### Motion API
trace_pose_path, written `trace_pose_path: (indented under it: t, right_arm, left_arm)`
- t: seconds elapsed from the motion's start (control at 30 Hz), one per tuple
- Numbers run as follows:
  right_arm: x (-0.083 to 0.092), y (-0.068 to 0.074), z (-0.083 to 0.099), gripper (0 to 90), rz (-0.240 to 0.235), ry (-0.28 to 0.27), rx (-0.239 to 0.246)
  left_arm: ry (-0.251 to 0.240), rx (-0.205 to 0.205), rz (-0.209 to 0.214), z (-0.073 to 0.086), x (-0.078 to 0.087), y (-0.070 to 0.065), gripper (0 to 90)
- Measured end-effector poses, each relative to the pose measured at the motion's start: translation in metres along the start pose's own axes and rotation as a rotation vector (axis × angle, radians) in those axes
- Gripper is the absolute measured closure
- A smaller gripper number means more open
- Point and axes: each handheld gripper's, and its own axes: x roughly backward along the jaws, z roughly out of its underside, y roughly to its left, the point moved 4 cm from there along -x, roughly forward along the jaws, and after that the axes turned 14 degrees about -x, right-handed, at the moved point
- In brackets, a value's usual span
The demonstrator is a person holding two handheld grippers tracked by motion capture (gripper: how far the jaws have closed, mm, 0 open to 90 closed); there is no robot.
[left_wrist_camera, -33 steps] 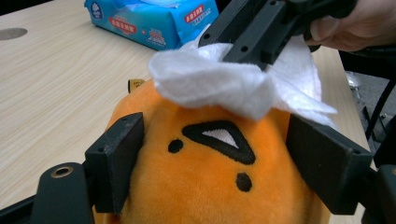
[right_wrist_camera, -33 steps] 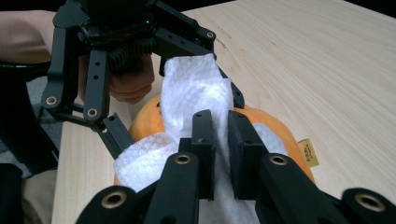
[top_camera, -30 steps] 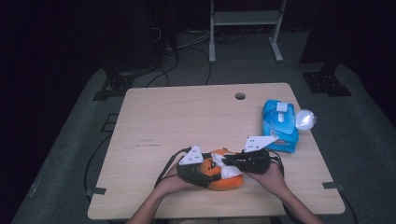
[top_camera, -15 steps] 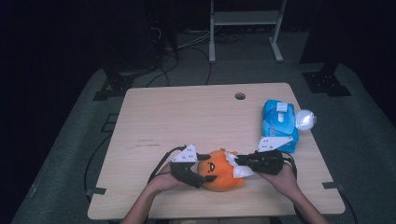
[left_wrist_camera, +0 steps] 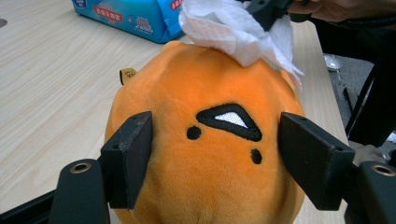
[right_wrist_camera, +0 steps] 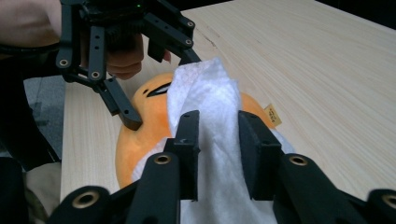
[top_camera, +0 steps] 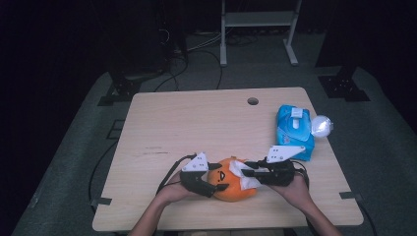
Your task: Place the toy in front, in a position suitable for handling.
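Observation:
An orange plush toy (top_camera: pixel 231 184) with a stitched face lies near the table's front edge. My left gripper (top_camera: pixel 215 181) comes at it from the left. Its jaws have just been closing, and in the left gripper view the pads press the plush toy (left_wrist_camera: pixel 210 172) on both sides. A white tissue (top_camera: pixel 244 172) is draped over the toy's right side. My right gripper (top_camera: pixel 248 172) reaches in from the right. Its jaws have just been opening, and the tissue (right_wrist_camera: pixel 210 107) lies loosely between them in my right gripper (right_wrist_camera: pixel 218 121).
A blue pack of wipes (top_camera: pixel 294 130) lies at the table's right side, with a white round object (top_camera: pixel 322 125) beside it at the edge. The wooden table (top_camera: pixel 196 123) has a cable hole (top_camera: pixel 253 101) at the back. A metal frame stands on the floor beyond.
The two grippers have drawn apart to either side of the plush toy, uncovering its face. The left jaws have narrowed onto the toy and the right jaws have widened around the tissue.

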Motion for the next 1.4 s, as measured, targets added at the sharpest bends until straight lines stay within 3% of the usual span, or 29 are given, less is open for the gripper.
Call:
trace_pose_path:
  t: [0.2, 0.33, 0.47, 0.53, 0.67, 0.87, 1.03, 1.13, 1.3, 1.4]
  right_arm:
    - [-0.009, 0.01, -0.004, 60.6, -0.037, -0.004, 0.019]
    - [-0.021, 0.016, -0.007, 60.7, -0.034, -0.002, 0.038]
    - [-0.033, 0.018, -0.004, 70.9, -0.011, 0.012, 0.042]
    - [-0.032, 0.017, -0.004, 78.0, 0.007, 0.021, 0.052]
    - [-0.025, 0.011, -0.005, 81.4, 0.006, 0.023, 0.029]
    - [-0.009, -0.008, 0.008, 81.6, -0.017, 0.014, -0.065]
    - [0.002, -0.012, 0.017, 81.5, -0.007, 0.018, -0.087]
    - [0.002, -0.005, 0.018, 81.4, -0.016, 0.016, -0.077]
    - [-0.006, 0.012, 0.009, 81.3, -0.026, 0.014, -0.007]
    - [-0.007, 0.008, 0.009, 81.4, -0.017, 0.013, -0.003]
  left_arm:
    - [0.002, -0.007, 0.0, -0.001, -0.001, -0.002, 27.8]
    - [0.011, -0.02, 0.007, -0.003, -0.003, -0.003, 27.0]
    - [0.015, -0.012, 0.011, -0.001, -0.003, -0.003, 25.1]
    - [0.017, -0.016, 0.01, -0.001, -0.003, -0.003, 25.1]
    - [0.022, -0.023, 0.0, -0.002, -0.002, -0.002, 25.3]
    - [0.008, 0.005, -0.004, 0.001, -0.001, 0.002, 26.0]
    - [-0.002, 0.041, -0.01, 0.005, -0.001, 0.006, 26.3]
    - [-0.008, 0.079, -0.022, 0.008, -0.001, 0.01, 26.3]
    - [-0.005, 0.139, -0.044, 0.011, 0.001, 0.017, 26.3]
    - [-0.016, 0.175, -0.045, 0.013, 0.002, 0.021, 27.0]
